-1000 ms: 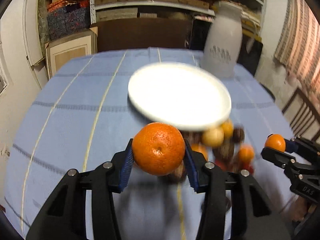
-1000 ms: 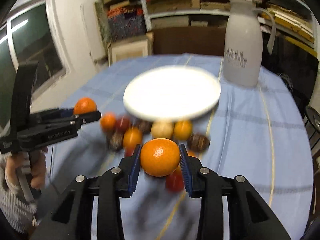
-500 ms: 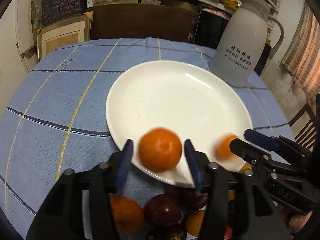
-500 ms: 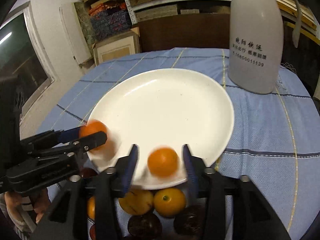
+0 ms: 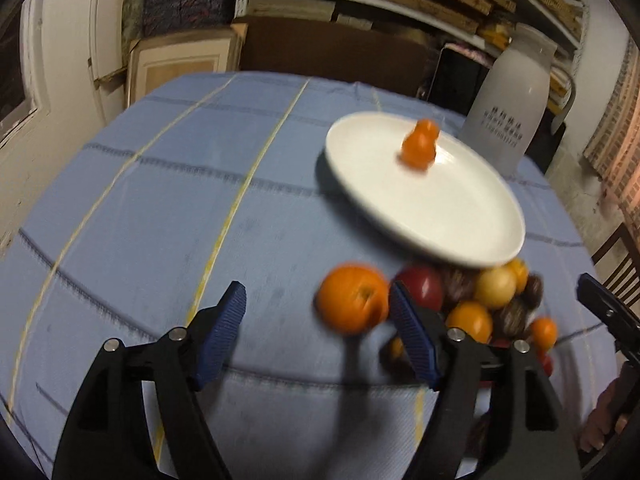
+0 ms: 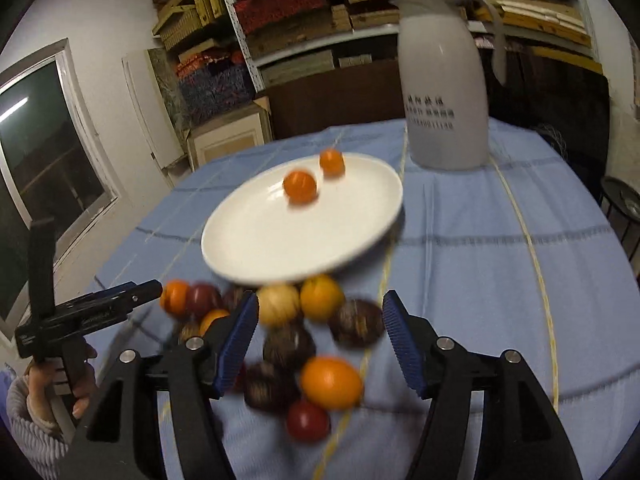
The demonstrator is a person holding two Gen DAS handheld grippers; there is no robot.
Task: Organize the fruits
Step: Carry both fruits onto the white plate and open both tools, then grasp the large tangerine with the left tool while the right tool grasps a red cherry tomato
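Blue checked tablecloth [image 6: 460, 240] carries a white plate [image 6: 280, 248] with two oranges [image 6: 300, 186]; left gripper [image 5: 316, 332] and right gripper [image 6: 316, 338] are opening, gripping nothing, above piled fruit [image 6: 304, 344].

a: dim indoor light, warm and yellowish; fisheye bends the edges into dark corners.
b: motion blur smears the fruit pile [image 6: 304, 344] and white plate [image 5: 460, 216]; soft shadows fall on the blue tablecloth [image 5: 160, 220].

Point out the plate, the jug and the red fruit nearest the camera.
plate [image 6: 256, 248]: right wrist view, bare centre.
jug [image 6: 444, 92]: right wrist view, body.
red fruit [image 6: 307, 420]: right wrist view, its middle.
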